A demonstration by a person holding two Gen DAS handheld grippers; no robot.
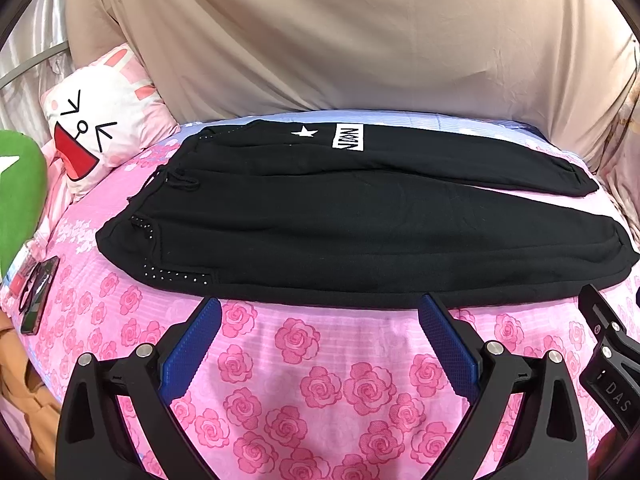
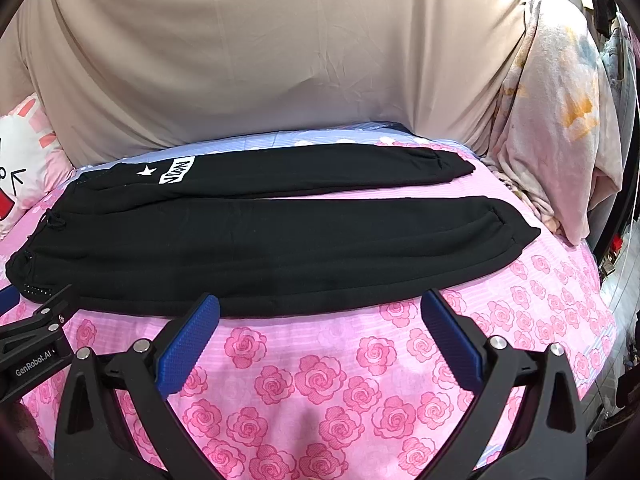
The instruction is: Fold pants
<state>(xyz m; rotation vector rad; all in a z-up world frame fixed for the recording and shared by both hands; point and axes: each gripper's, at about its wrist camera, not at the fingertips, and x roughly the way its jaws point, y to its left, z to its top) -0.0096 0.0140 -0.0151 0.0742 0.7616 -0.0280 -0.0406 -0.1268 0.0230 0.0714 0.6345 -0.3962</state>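
Black sweatpants [image 1: 340,216] lie flat and spread on the pink rose bedspread [image 1: 304,380], waistband to the left, both legs running right with a gap between the cuffs. A white star and a white label mark the far leg. They also show in the right wrist view [image 2: 280,240]. My left gripper [image 1: 320,308] is open and empty, its blue fingertips at the near edge of the pants by the hip. My right gripper [image 2: 320,304] is open and empty, its tips at the near edge of the near leg.
A cartoon rabbit pillow [image 1: 100,128] and a green cushion [image 1: 20,192] lie at the left. A phone [image 1: 38,296] lies on the bedspread at the left edge. Beige fabric [image 1: 360,40] hangs behind the bed. A floral blanket [image 2: 560,128] is piled at the right.
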